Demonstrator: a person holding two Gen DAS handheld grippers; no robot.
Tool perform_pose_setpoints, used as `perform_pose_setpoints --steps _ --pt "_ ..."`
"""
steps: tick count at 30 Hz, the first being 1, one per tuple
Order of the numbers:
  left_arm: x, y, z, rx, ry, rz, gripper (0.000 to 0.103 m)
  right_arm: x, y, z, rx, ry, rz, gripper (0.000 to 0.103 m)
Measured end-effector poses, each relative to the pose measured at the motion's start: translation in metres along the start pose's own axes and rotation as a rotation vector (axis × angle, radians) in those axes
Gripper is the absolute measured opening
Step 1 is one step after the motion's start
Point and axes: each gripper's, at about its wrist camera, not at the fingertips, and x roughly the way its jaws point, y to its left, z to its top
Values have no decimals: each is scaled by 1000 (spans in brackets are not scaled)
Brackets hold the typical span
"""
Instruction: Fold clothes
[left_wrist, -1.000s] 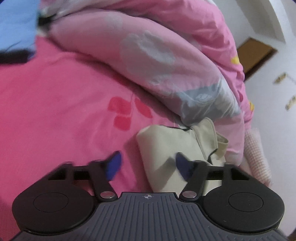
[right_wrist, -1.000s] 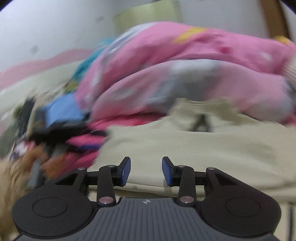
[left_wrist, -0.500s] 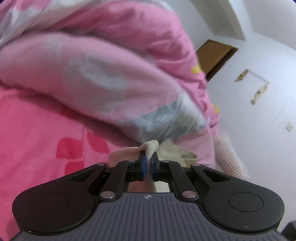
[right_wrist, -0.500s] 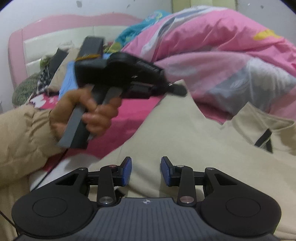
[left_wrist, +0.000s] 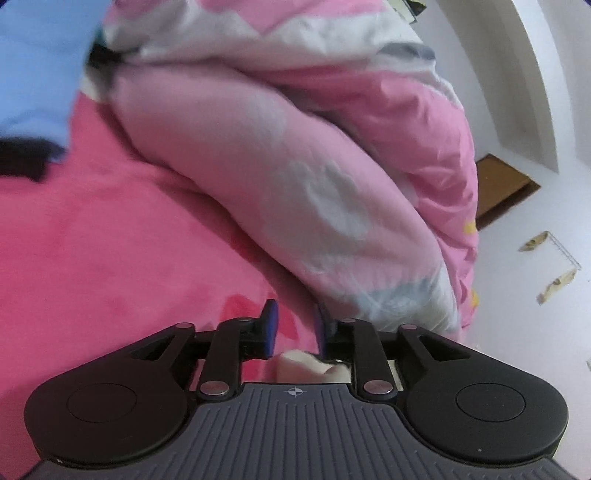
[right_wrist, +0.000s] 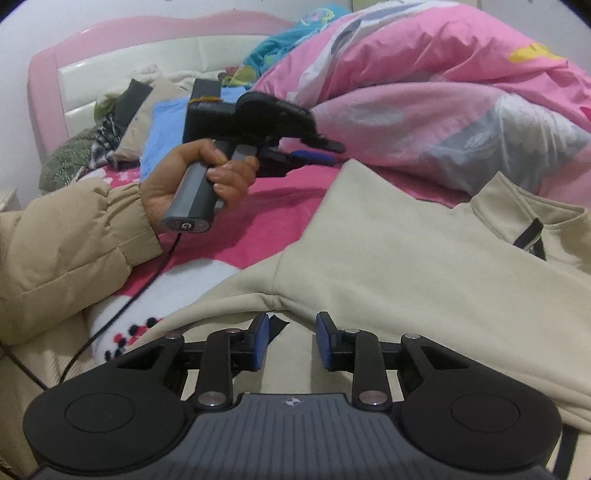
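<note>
1. A beige top (right_wrist: 406, 258) lies spread on the pink bedsheet (left_wrist: 92, 240), beside a heaped pink quilt (left_wrist: 295, 166).
2. Left gripper (left_wrist: 293, 328) and right gripper (right_wrist: 290, 339) are both parted, empty.
3. White wall (left_wrist: 535, 314) behind.

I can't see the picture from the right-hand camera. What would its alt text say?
An open right gripper hovers over a beige sweatshirt spread on a pink bedsheet. To its left, a hand in a tan puffer sleeve holds the left gripper above the bed, near a heaped pink quilt.
</note>
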Motion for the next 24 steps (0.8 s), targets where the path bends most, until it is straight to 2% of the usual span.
perform_pose_setpoints --steps 2,6,8,11,14,16,17,19,20,24 --pt "-13 -8 -8 45 15 16 30 -7 0 3 10 -37 -18 30" --pt "-48 -36 -40 204 67 30 35 -9 -5 15 58 -109 -39 29" --pt "-67 -53 -67 322 100 20 42 -11 -9 19 79 -137 -60 29" --pt "-98 -72 -113 517 159 11 47 -22 -23 17 134 -166 -98 30" --pt "-116 -87 -169 740 192 79 47 -35 -42 8 226 -168 -137 29" --pt "-121 -94 -199 891 152 182 46 -44 -51 -3 280 -169 -161 30" --pt "-123 -95 -211 946 126 236 42 -49 -55 -8 303 -170 -173 30" --pt "-126 -93 -216 953 96 274 33 -59 -59 -20 330 -174 -195 30" --pt "-128 -92 -216 942 82 281 23 -63 -60 -26 344 -178 -201 30" --pt "-137 -88 -214 898 28 309 11 -77 -68 -40 395 -194 -223 30"
